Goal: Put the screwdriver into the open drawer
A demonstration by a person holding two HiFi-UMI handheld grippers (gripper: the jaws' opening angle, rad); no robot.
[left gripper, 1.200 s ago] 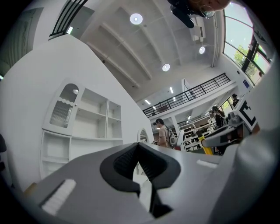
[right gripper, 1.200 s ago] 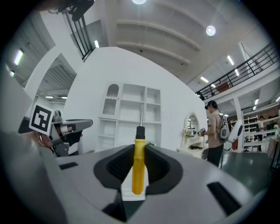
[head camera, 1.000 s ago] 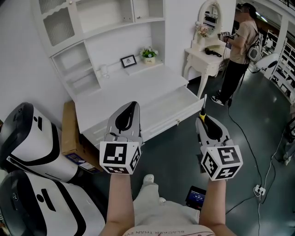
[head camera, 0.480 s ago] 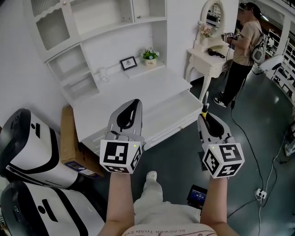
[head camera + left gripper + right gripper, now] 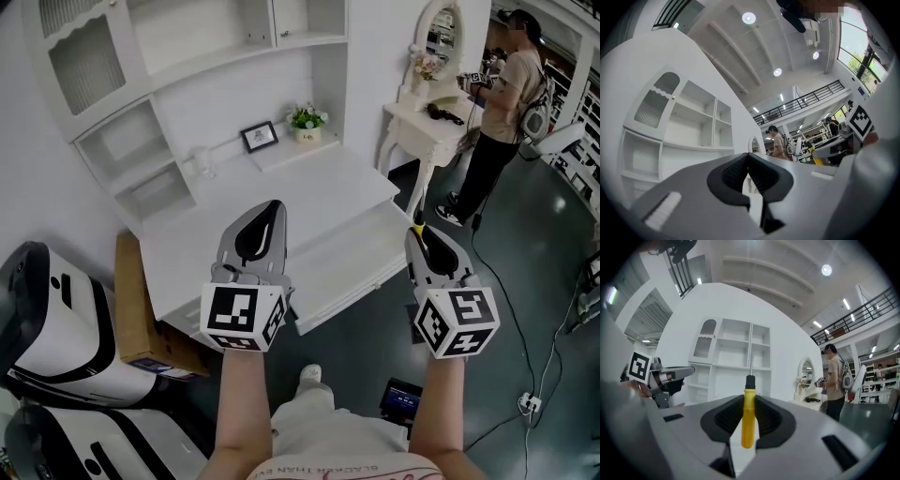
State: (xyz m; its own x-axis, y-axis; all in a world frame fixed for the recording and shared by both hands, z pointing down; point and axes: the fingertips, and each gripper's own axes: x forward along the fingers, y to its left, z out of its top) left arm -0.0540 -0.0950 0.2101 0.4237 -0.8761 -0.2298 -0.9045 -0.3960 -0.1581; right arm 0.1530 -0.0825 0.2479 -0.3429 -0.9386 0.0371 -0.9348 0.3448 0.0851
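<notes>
Yellow-handled screwdriver (image 5: pixel 748 420) stands clamped between fingers (image 5: pixel 727 417) of the right gripper (image 5: pixel 749 398).

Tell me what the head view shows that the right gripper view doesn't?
Head view only: the white desk's open drawer and a small green potted plant. Right gripper view only: the right gripper clamping the yellow-handled screwdriver, and a round ceiling light. Both: the white shelf unit and a person in a beige shirt.
</notes>
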